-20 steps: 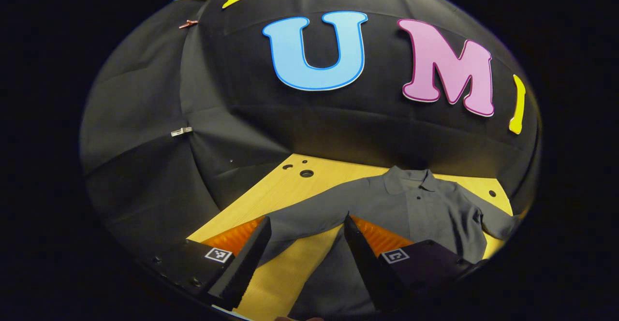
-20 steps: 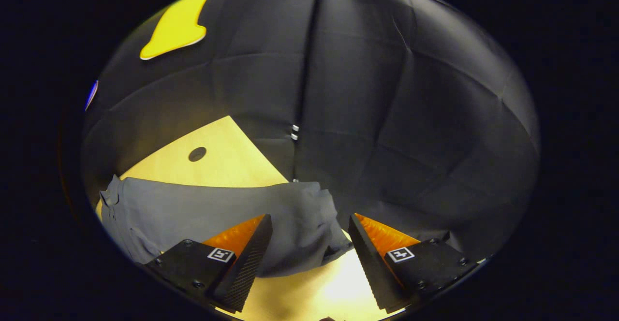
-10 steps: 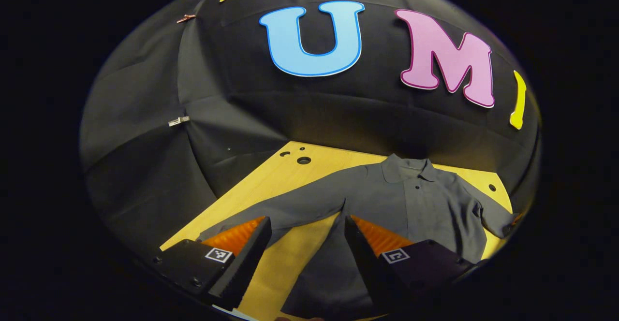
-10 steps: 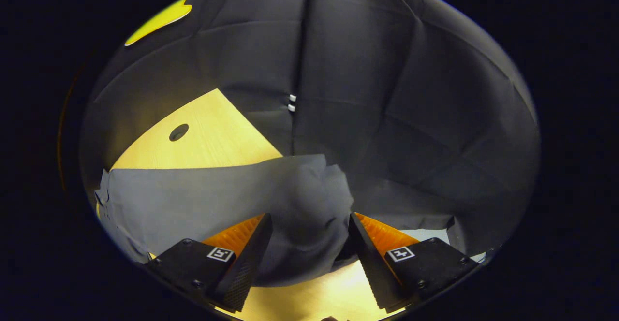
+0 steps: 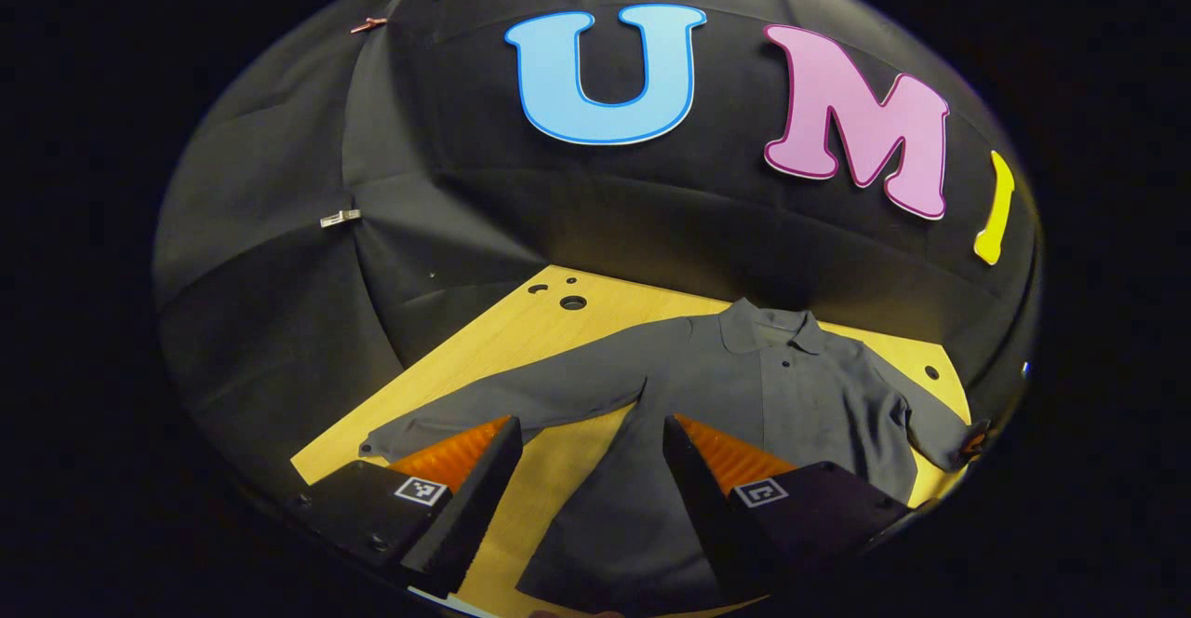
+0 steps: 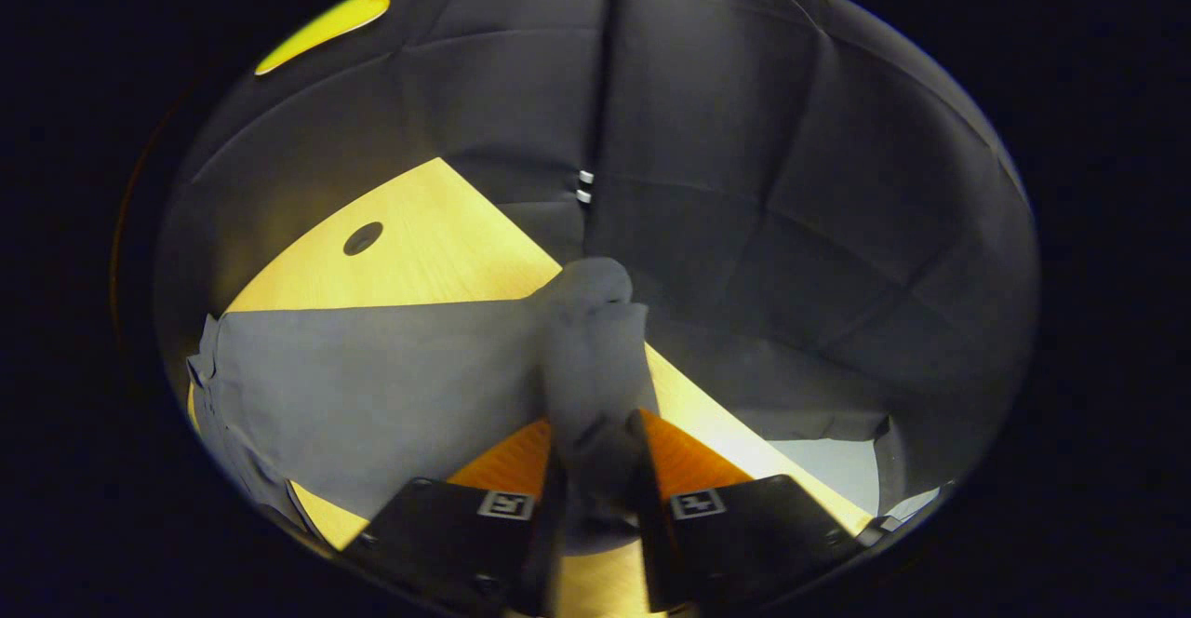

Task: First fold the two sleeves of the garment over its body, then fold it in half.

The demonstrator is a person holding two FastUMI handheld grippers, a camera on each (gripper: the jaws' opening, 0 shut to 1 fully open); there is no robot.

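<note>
Sleeve-folding is under way: right tool [image 6: 595, 497] pinches the grey polo shirt's [image 5: 782, 395] right sleeve [image 6: 591, 357], ready to carry it over the body, while left tool [image 5: 586, 469] gapes wide above the bench [image 5: 484, 348].

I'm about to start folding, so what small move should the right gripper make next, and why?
Probably lift the sleeve and carry it over the shirt's body. The right gripper is shut on the bunched sleeve, which isn't folded in yet; the left gripper is open above the other sleeve.
</note>
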